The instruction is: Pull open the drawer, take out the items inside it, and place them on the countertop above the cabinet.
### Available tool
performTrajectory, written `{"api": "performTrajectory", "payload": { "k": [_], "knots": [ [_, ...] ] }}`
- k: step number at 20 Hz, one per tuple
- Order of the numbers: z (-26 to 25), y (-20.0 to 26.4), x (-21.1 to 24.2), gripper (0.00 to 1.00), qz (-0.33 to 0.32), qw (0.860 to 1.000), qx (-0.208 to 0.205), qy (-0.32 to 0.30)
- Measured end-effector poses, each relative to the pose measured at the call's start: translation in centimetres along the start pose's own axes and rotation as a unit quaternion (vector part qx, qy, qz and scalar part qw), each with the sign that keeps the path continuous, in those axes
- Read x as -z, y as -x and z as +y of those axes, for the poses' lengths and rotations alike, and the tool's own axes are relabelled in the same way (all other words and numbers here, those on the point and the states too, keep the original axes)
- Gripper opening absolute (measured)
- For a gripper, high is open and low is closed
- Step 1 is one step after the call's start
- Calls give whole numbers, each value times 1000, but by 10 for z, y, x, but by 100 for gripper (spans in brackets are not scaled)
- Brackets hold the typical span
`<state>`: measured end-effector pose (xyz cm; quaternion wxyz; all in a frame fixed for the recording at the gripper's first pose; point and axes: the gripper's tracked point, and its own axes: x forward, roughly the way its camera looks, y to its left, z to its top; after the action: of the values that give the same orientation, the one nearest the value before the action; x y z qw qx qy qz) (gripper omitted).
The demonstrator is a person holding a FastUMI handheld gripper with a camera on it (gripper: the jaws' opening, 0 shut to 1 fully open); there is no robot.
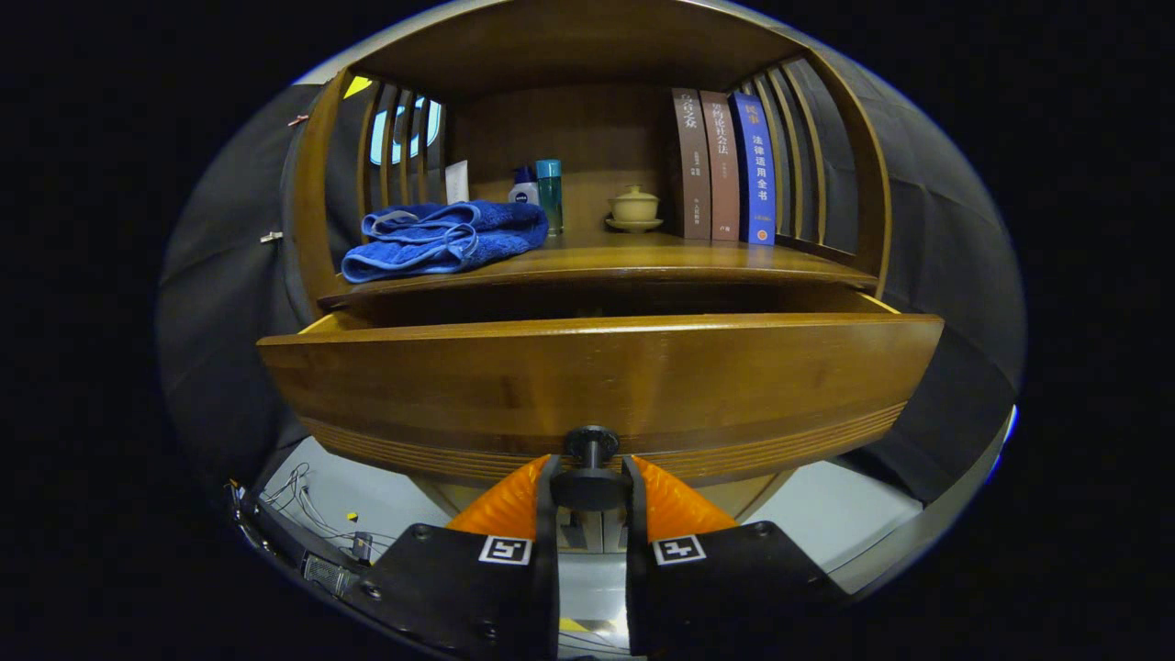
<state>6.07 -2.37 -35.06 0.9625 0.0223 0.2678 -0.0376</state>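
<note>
The wooden drawer (597,376) stands pulled partway out of the cabinet, its broad front facing me. A dark round knob (590,459) juts from the lower middle of that front. My gripper (590,482) is shut on the knob, one finger pressing each side of it. The drawer's inside is hidden behind its front panel. Above it runs the wooden countertop (643,257), where a folded blue towel (441,240) lies on the left side.
At the back of the countertop stand two small bottles (542,191), a lidded tea cup on a saucer (633,208) and three upright books (725,167). Slatted wooden sides close the shelf left and right. Below lie a pale floor and some cables (307,500).
</note>
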Motion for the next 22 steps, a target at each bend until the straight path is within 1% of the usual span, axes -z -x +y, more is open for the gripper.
{"api": "performTrajectory", "payload": {
  "k": [10, 14, 17, 19, 21, 22],
  "knots": [
    [-2, 65, 32, 33, 21, 1000, -1, -18],
    [-4, 82, 49, 33, 42, 999, 2, -23],
    [-1, 95, 58, 33, 43, 999, 3, -24],
    [-1, 96, 58, 33, 39, 999, 7, -22],
    [-2, 98, 57, 41, 36, 999, 7, -25],
    [-4, 101, 53, 49, 28, 999, 10, -29]
  ]
}}
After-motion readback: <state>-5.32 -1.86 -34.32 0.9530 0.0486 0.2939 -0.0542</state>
